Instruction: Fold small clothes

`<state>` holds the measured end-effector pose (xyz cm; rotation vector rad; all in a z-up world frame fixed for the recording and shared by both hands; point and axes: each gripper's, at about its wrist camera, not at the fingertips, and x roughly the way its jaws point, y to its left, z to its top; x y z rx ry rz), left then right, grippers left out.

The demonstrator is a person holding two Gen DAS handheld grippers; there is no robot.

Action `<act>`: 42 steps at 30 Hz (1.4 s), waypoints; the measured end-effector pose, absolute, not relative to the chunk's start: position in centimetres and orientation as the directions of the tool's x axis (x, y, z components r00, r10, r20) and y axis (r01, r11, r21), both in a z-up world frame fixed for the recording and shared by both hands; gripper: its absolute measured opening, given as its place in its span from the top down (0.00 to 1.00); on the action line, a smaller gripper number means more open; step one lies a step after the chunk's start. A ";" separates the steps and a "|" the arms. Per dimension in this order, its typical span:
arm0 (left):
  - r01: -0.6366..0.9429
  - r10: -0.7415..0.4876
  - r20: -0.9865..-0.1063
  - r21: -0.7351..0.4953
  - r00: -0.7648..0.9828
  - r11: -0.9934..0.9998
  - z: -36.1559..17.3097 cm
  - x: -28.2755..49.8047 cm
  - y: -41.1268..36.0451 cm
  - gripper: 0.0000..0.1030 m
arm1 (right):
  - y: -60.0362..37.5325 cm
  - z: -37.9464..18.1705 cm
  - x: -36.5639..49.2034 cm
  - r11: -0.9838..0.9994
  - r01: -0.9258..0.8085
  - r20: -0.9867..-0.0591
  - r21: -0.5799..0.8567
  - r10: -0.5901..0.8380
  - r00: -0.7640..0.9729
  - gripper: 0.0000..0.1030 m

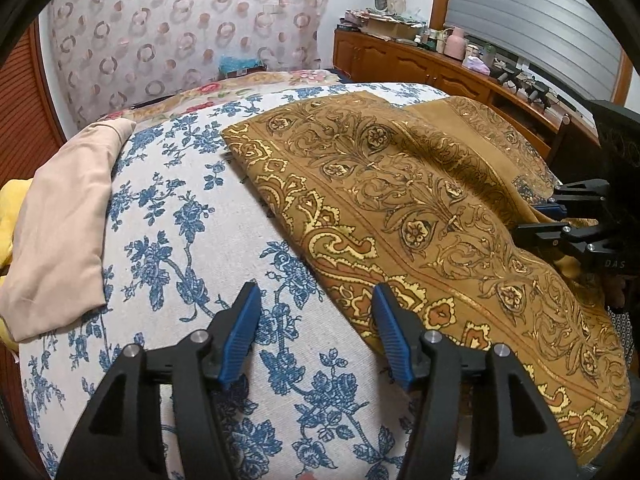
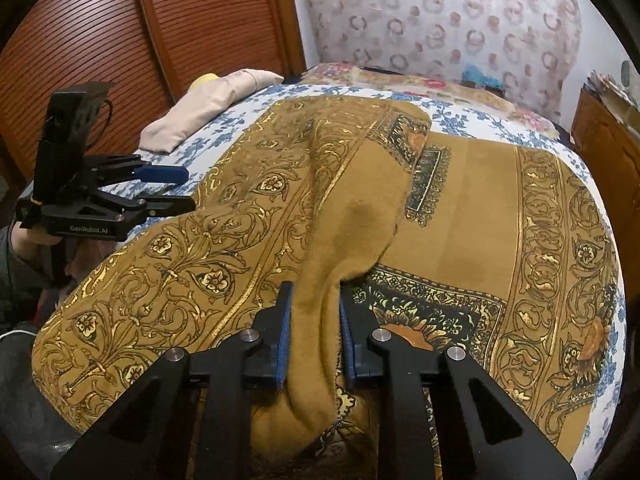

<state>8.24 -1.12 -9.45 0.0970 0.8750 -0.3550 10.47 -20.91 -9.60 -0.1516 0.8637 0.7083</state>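
On the bed (image 1: 168, 208), left of the mustard patterned cloth (image 1: 420, 200), a beige folded garment (image 1: 64, 232) lies at the bed's edge. The left claw (image 1: 316, 332) hangs released over the blue-flowered sheet beside the cloth, "GenRobot.AI" printed on its body. The cloth's long axis runs from the near edge toward the far curtain (image 2: 440, 20). The right claw (image 2: 314, 334) is clenched on a raised fold; the cloth's near end is cut off.

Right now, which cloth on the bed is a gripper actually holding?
The mustard patterned cloth, pinched by the right gripper; the plain beige cloth lies untouched.
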 end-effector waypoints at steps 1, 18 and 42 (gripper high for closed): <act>0.343 -0.266 -0.765 -0.062 0.586 0.937 -9.5 8.2 -1.1 0.44 | -20.9 -9.6 10.4 0.765 -0.626 -0.740 0.150 0.507 0.442 0.82; 0.324 -0.307 -0.712 -0.118 0.631 0.939 -7.2 8.1 0.4 0.44 | -23.2 -3.1 7.9 0.815 -0.579 -0.590 -0.021 0.458 0.665 0.95; 0.404 -0.353 -0.697 -0.098 0.624 0.909 -5.1 9.3 -5.8 0.44 | -36.7 -5.7 7.7 0.936 -0.345 -0.667 0.067 0.299 0.682 0.60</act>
